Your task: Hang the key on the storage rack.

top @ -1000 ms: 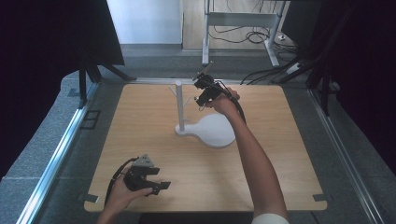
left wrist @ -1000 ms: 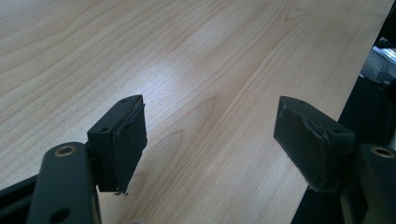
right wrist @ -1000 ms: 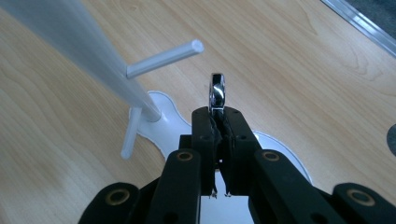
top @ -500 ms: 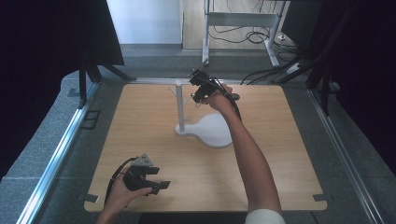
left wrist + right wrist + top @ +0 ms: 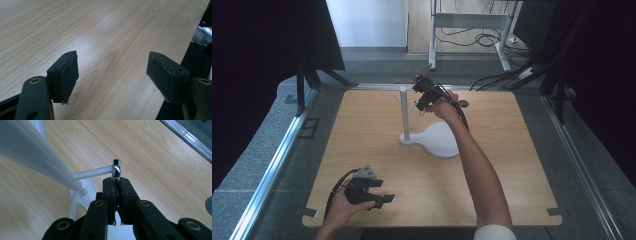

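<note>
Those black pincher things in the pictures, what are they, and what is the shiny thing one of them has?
They are tools that a person holds, one hand-held gripper in each hand, each with two black jaws. One picture looks down from above the wooden table. The other two come from small cameras that ride on the tools.

On the table stands a white stand with a tall post and thin pegs sticking out sideways.

The right hand-held gripper, up by the post, has its jaws shut on a shiny metal ring. The ring sits right at the tip of one white peg, so it may be going onto it.

The left hand-held gripper waits near the table's near edge, jaws open, holding nothing.
</note>
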